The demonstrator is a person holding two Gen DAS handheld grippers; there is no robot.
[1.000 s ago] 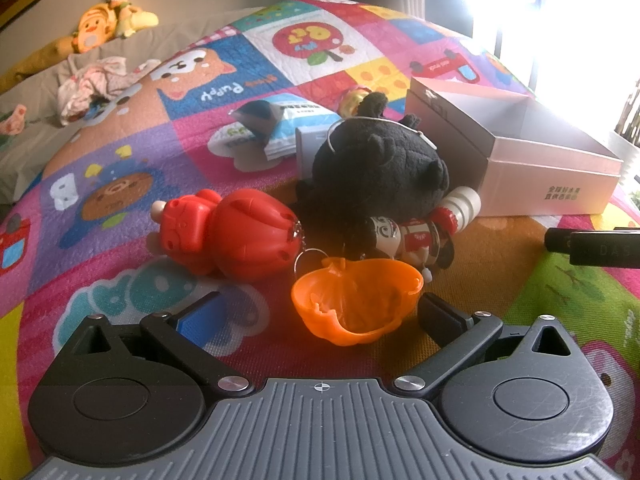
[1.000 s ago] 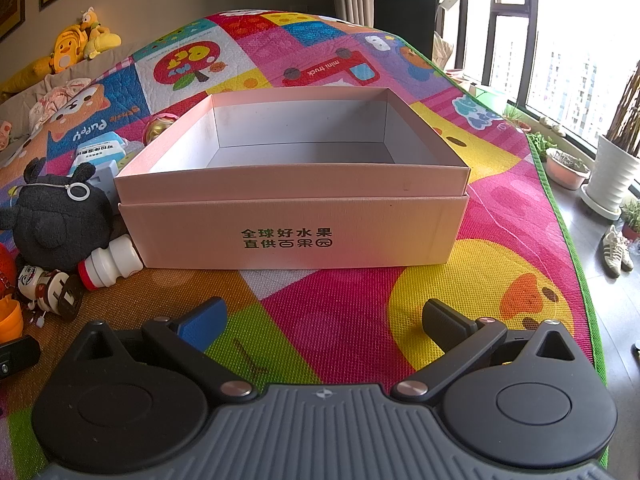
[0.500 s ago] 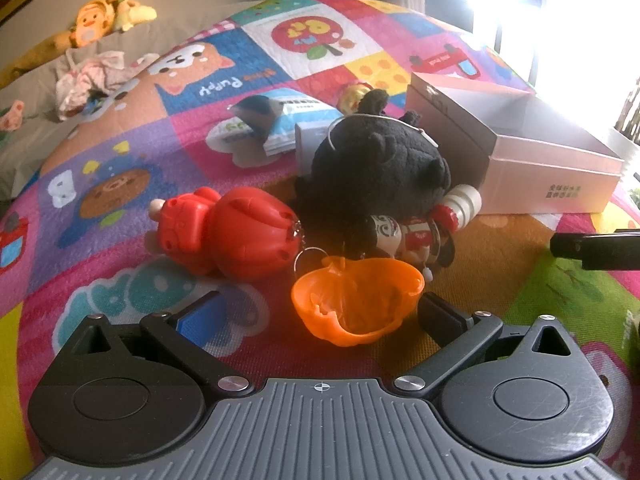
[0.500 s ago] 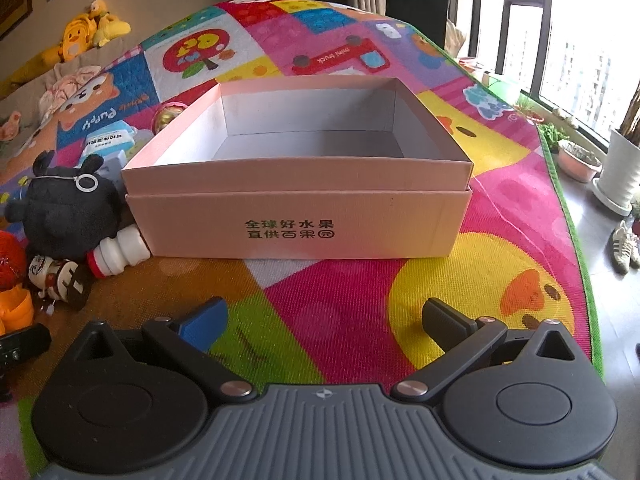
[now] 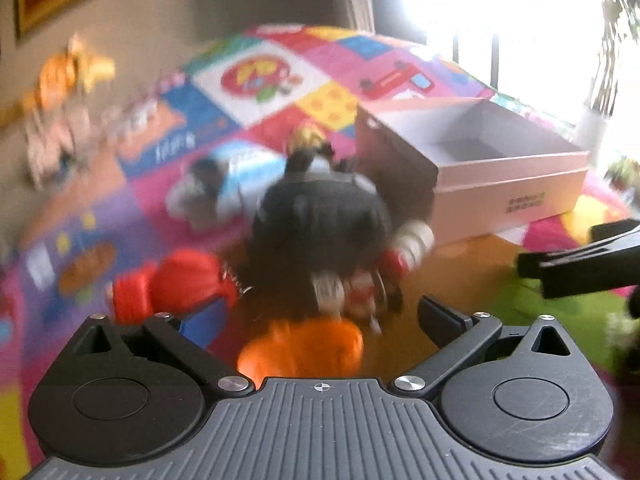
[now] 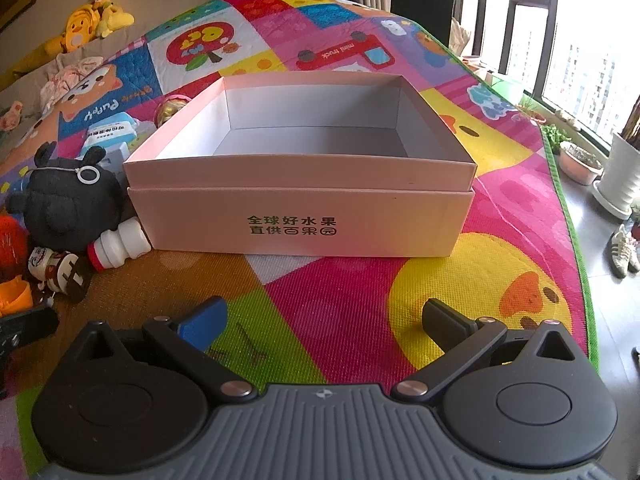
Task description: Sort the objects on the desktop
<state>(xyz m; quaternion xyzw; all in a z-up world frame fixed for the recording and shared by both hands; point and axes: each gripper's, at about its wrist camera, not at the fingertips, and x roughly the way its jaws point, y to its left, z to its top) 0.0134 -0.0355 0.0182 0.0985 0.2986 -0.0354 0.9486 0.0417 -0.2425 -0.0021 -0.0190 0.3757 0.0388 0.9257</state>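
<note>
Left wrist view is blurred: the left gripper (image 5: pixel 320 322) has its jaws spread wide, and the orange cup (image 5: pixel 302 346) sits between them, close to the gripper body, not pinched by either finger. Just ahead of the jaws lies a small figurine (image 5: pixel 352 290), with the black plush toy (image 5: pixel 320 216) behind it and a red toy (image 5: pixel 180 280) ahead of the left finger. A small white bottle (image 5: pixel 408 246) rests ahead and to the right, against the pink box (image 5: pixel 508 184), which stands farther off to the right on the play mat (image 5: pixel 256 80)

Right wrist view: the right gripper (image 6: pixel 322 320) holds its jaws wide apart over bare mat, nothing between them. The pink box stands straight ahead, open-topped and empty inside. The black plush toy, white bottle and figurine lie ahead and well to the left of the jaws, the orange cup at the left edge
</note>
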